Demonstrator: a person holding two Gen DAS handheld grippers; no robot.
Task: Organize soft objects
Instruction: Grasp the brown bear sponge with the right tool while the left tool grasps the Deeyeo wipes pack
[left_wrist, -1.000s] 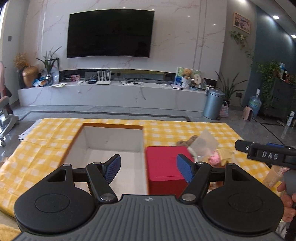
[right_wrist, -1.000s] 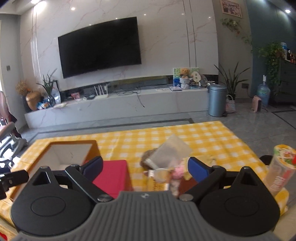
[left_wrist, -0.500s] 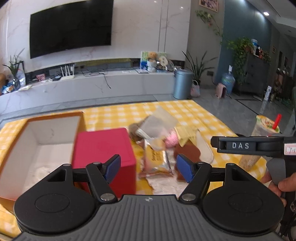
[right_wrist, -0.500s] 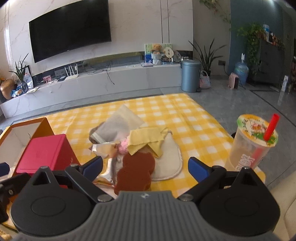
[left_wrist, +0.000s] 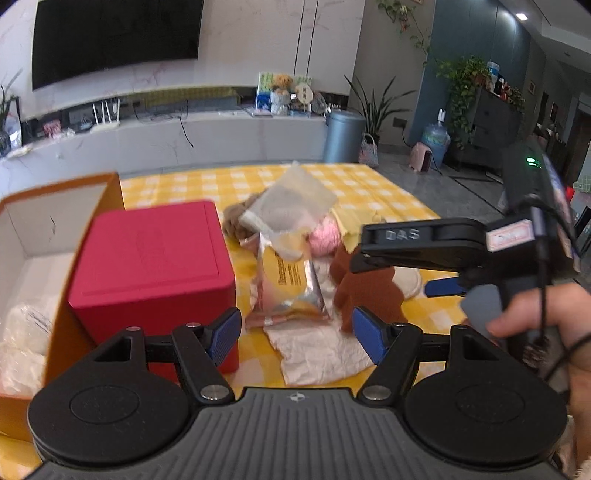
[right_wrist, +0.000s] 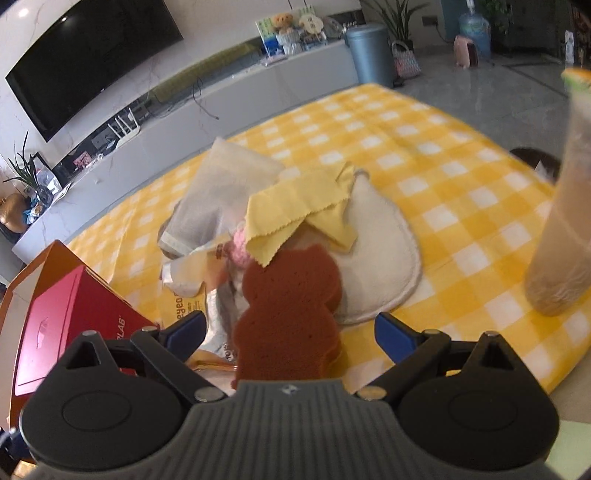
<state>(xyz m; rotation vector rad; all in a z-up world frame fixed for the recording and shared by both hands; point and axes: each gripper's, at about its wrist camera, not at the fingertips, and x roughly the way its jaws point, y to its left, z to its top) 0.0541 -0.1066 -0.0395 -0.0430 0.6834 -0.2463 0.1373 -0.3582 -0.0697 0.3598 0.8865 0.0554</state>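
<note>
Brown sponge bear between open right gripper jaws.

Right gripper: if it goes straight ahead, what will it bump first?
Probably the brown bear-shaped sponge. It lies right between the open right gripper fingers, with no contact visible.

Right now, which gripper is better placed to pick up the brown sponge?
Right. The right gripper is open with the brown sponge between its fingers; the left gripper faces the snack packet.

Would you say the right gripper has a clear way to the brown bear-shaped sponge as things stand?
Probably yes: the right gripper is open, the brown bear-shaped sponge lies on top of the pile between its jaws, uncovered except where the yellow cloth overlaps its head.
</note>
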